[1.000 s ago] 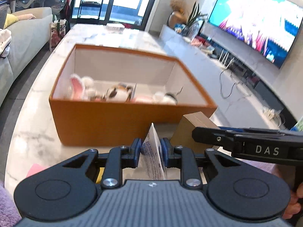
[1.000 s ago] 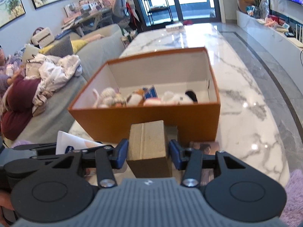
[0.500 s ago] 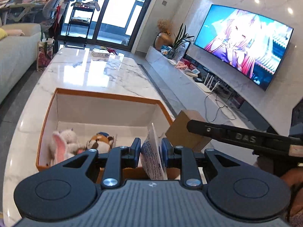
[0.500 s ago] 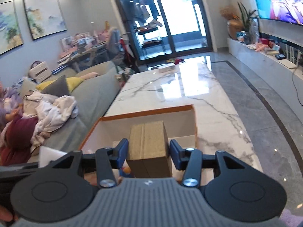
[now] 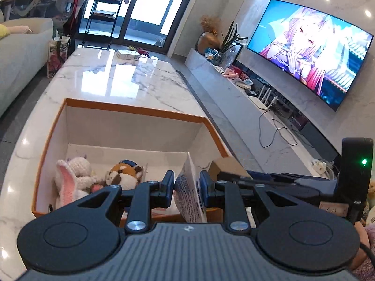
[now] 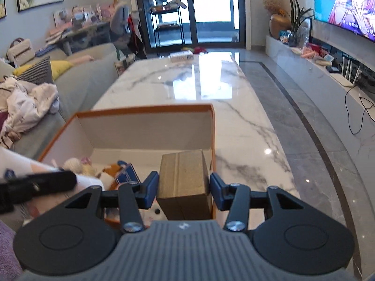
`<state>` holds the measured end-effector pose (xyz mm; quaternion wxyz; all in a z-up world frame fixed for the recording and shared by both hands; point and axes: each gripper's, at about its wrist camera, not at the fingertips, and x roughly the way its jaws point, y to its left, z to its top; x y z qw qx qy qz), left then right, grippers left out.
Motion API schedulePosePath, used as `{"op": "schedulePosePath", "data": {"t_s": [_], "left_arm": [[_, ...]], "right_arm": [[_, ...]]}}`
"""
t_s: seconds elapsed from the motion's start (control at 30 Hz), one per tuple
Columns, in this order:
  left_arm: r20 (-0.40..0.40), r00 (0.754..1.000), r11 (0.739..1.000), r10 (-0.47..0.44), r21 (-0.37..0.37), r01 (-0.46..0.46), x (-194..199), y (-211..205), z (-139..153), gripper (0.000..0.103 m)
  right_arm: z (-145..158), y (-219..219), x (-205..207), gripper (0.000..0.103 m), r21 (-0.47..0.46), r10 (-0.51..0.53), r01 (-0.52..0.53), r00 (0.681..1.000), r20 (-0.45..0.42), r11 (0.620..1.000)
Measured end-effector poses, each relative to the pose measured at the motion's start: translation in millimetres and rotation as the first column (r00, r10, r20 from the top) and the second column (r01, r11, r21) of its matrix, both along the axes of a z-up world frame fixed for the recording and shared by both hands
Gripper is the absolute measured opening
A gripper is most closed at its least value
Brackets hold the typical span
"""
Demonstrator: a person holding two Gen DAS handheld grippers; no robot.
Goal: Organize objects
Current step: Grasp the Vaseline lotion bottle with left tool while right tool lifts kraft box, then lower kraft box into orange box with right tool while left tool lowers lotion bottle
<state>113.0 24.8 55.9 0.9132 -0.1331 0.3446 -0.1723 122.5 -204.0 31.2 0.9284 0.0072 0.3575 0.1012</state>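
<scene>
Orange box (image 5: 131,110) holds two plush toys (image 5: 98,178).

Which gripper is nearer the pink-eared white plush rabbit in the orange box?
Left. The left gripper hovers just right of the plush rabbit; the right gripper sits at the orange box's opposite end.

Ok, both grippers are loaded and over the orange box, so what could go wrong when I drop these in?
1. The right gripper holds the cardboard box close to the right wall of the orange box; it may catch that rim or tip outside.
2. The left gripper pinches a thin white packet by its edge; it could slip early or land on the plush toys.
3. The two grippers sit very close together and might collide.
</scene>
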Motion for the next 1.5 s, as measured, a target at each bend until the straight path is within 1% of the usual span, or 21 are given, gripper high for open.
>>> {"op": "schedulePosePath", "data": {"t_s": [0.13,0.23,0.3,0.5,0.6,0.77,0.83,0.87,0.97,1.03,1.1,1.17,1.23,1.27,1.33,1.37,1.5], "left_arm": [[-0.018,1.0,1.0,-0.004,-0.029,0.003,4,3,-3,0.027],[-0.024,1.0,1.0,0.002,-0.028,-0.003,6,5,-4,0.027],[-0.032,0.999,0.999,0.005,-0.037,-0.006,8,8,-6,0.027],[-0.053,0.998,0.998,0.018,-0.052,-0.021,13,12,-12,0.027],[-0.059,0.998,0.998,0.02,-0.055,-0.023,14,12,-13,0.027],[-0.07,0.997,0.998,0.024,-0.051,-0.027,16,11,-13,0.027],[-0.074,0.997,0.998,0.024,-0.054,-0.028,17,11,-14,0.027],[-0.078,0.997,0.998,0.025,-0.056,-0.03,18,11,-14,0.027],[-0.091,0.996,0.998,0.025,-0.059,-0.031,20,11,-14,0.027],[-0.094,0.995,0.998,0.023,-0.057,-0.029,22,9,-14,0.027],[-0.093,0.995,0.998,0.02,-0.057,-0.025,23,9,-12,0.027],[-0.091,0.996,0.998,0.018,-0.055,-0.023,24,8,-11,0.027],[-0.089,0.996,0.998,0.017,-0.053,-0.022,25,6,-9,0.027],[-0.089,0.996,0.998,0.016,-0.054,-0.021,25,7,-9,0.027],[-0.088,0.996,0.998,0.016,-0.056,-0.021,26,6,-8,0.027],[-0.088,0.996,0.998,0.016,-0.057,-0.021,26,7,-7,0.027],[-0.09,0.996,0.998,0.02,-0.056,-0.025,29,7,-6,0.027]], "right_arm": [[-4,17,0,0.048,-0.117,0.02,-0.018,1.0,0.015,0.993],[-7,29,-2,0.046,-0.211,0.033,-0.028,0.999,0.017,0.977],[-9,34,-4,0.046,-0.25,0.04,-0.037,0.999,0.009,0.968],[-9,35,-2,0.046,-0.267,0.041,-0.048,0.999,-0.033,0.963],[-10,36,-2,0.045,-0.274,0.043,-0.052,0.998,-0.04,0.96],[-7,34,-3,0.046,-0.253,0.042,-0.051,0.998,-0.042,0.966],[-3,33,-3,0.046,-0.245,0.045,-0.052,0.998,-0.035,0.968],[-1,32,-4,0.048,-0.245,0.047,-0.052,0.999,-0.029,0.968],[9,32,-5,0.048,-0.266,0.057,-0.052,0.998,0.012,0.963],[12,31,-2,0.044,-0.265,0.072,-0.064,0.997,0.02,0.962],[13,29,3,0.031,-0.254,0.083,-0.077,0.996,0.015,0.964],[12,28,6,0.026,-0.231,0.099,-0.094,0.995,0.009,0.968],[9,28,10,0.026,-0.224,0.122,-0.119,0.993,-0.003,0.967],[7,31,12,0.026,-0.238,0.135,-0.134,0.991,-0.011,0.962],[-1,39,14,0.026,-0.3,0.174,-0.175,0.984,-0.031,0.938],[-5,42,16,0.029,-0.343,0.174,-0.175,0.984,-0.033,0.923],[-11,52,15,0.029,-0.418,0.208,-0.206,0.977,-0.041,0.885]]}}
